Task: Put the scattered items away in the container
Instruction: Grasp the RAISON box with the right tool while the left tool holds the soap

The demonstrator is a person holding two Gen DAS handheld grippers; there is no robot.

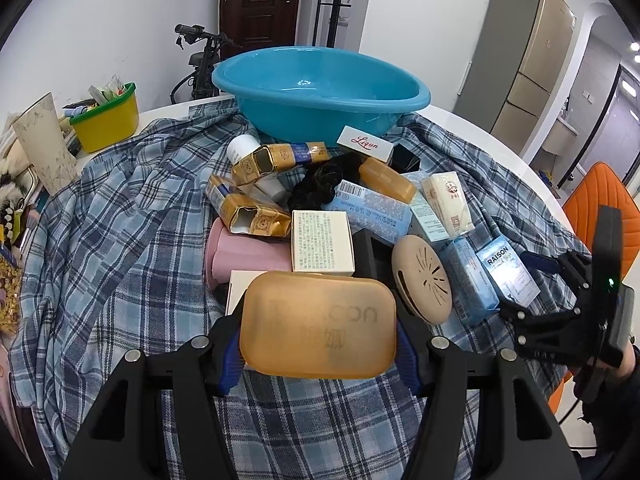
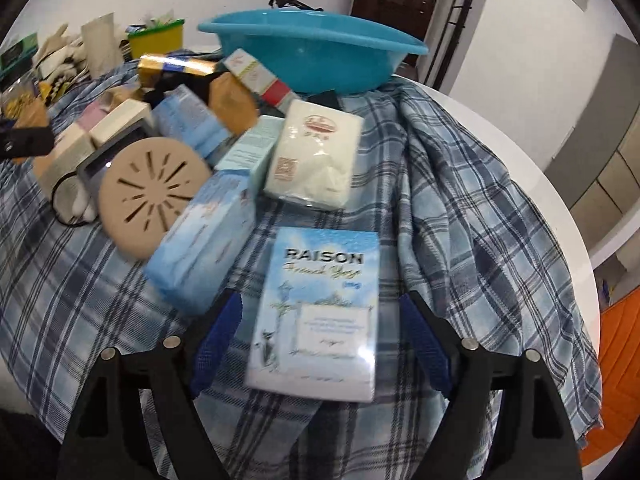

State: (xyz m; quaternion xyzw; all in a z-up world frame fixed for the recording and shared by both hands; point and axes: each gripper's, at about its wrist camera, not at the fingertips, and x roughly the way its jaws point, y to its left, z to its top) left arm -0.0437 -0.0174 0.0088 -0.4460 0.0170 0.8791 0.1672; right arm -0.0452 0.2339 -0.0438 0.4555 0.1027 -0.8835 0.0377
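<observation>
A blue basin (image 1: 320, 92) stands at the far side of the plaid cloth (image 1: 120, 248); it also shows in the right wrist view (image 2: 312, 52). Before it lies a heap of boxes and packets. My left gripper (image 1: 318, 354) is shut on an amber soap box (image 1: 318, 324), its blue pads pressed on both sides. My right gripper (image 2: 320, 344) is open, its fingers standing either side of a light-blue RAISON box (image 2: 320, 308) without touching it. That box and the right gripper (image 1: 536, 280) also show at the right of the left wrist view.
The heap holds gold cartons (image 1: 256, 216), a white box (image 1: 322, 242), a beige round disc (image 2: 150, 196), a white tissue packet (image 2: 316, 156) and a second amber box (image 1: 386, 180). A yellow bin (image 1: 106, 120) stands far left. An orange chair (image 1: 604, 208) is at the right.
</observation>
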